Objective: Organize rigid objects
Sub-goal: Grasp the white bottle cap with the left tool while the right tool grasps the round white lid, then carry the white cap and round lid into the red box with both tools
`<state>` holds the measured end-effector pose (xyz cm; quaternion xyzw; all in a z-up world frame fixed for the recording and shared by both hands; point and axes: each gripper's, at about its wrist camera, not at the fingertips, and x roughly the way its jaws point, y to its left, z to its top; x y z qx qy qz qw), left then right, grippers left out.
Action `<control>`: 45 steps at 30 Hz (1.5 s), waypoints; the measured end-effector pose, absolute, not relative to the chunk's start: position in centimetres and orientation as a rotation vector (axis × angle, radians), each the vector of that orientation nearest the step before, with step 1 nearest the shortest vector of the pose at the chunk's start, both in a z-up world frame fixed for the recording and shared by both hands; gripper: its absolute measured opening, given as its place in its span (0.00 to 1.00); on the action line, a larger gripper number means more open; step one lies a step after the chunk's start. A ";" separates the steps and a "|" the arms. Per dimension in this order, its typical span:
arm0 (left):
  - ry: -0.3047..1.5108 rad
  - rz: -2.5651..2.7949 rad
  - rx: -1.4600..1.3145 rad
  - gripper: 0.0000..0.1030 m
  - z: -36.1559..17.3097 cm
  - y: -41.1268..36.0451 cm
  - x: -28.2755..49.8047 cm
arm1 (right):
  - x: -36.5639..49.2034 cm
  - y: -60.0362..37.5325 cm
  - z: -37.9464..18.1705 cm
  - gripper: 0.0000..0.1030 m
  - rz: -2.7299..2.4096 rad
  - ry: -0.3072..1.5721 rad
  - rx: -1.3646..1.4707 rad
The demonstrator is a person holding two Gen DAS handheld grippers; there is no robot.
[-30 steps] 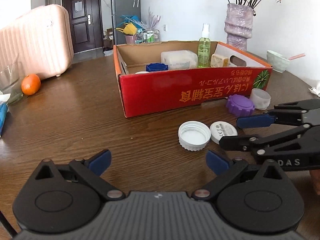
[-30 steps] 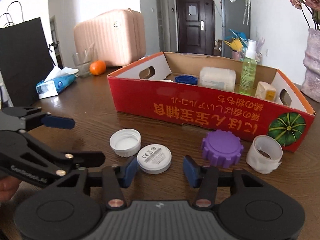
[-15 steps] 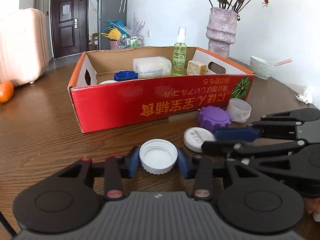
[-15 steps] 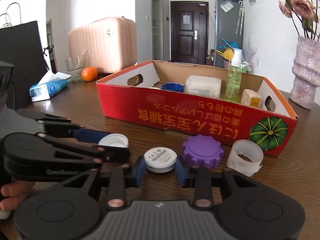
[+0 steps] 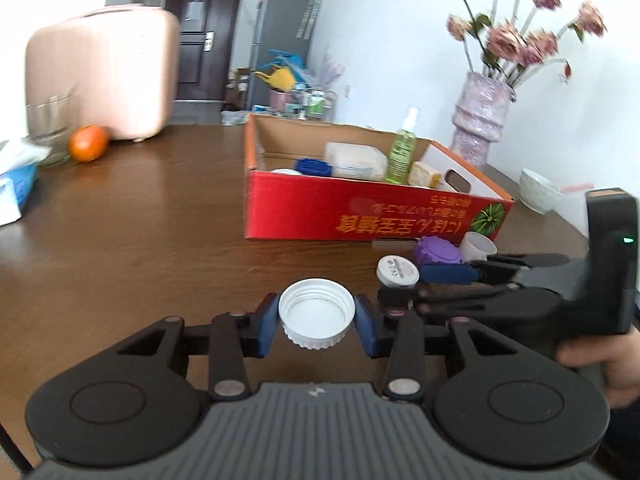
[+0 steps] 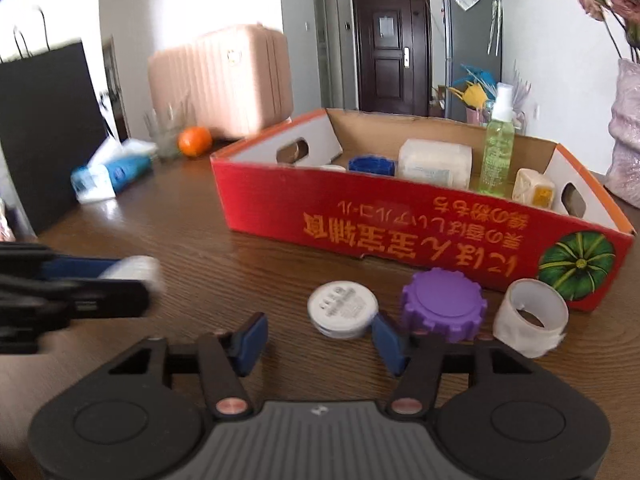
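While several items already sit in the red box (image 6: 400,236), the left gripper (image 5: 316,320) clamps the white cap (image 5: 316,312), the right gripper (image 6: 316,338) hangs released, and 3 pieces remain on the table (image 5: 140,240) near the box.

Dark wood table (image 5: 152,216) up front. Behind it: white walls (image 5: 384,52), dark door (image 5: 198,44), grey fridge (image 5: 280,36) right of the door, pink suitcase (image 5: 104,72) left of it. Daylit, probably; views blurred.
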<state>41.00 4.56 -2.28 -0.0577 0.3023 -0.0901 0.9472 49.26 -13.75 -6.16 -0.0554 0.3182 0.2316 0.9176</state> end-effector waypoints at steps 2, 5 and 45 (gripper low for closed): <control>0.613 -0.154 -0.125 0.40 -1.8 5.1 39.9 | 49.7 -13.3 -6.1 0.39 0.460 0.650 -0.119; 0.591 -0.137 -0.117 0.40 -0.8 5.6 37.6 | 50.4 -13.1 -6.0 0.36 0.416 0.651 -0.109; 0.453 -0.324 -0.055 0.40 2.7 -1.0 28.3 | 28.9 -24.1 0.0 0.37 0.221 0.498 -0.003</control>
